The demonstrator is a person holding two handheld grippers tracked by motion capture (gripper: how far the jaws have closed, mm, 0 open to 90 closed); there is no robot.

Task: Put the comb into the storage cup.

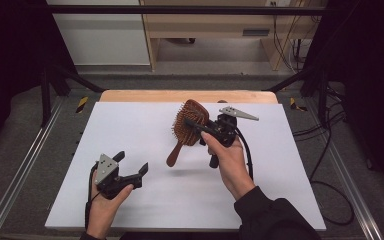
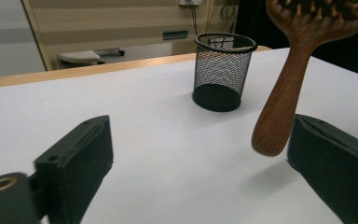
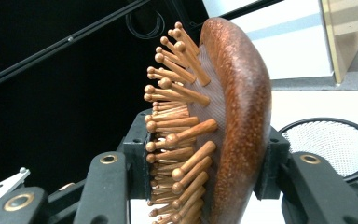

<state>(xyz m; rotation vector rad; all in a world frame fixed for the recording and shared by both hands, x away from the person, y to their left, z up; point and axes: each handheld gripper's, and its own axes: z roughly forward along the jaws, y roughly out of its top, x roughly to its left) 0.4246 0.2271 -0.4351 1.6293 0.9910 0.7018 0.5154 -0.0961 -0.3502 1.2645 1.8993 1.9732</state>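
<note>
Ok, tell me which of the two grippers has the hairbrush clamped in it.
The right gripper: its jaws pinch the head of the hairbrush, held off the table. The left gripper is open, holding nothing.

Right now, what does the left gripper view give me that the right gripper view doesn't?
Left gripper view: the brush's wooden handle hanging above the white table between the left gripper's open jaws, untouched, and the mesh cup's whole side and base.

Right gripper view: the right gripper shut on the hairbrush head, one jaw on the bristles, the other on the wooden back.

Both: the hairbrush and the black mesh cup.
</note>
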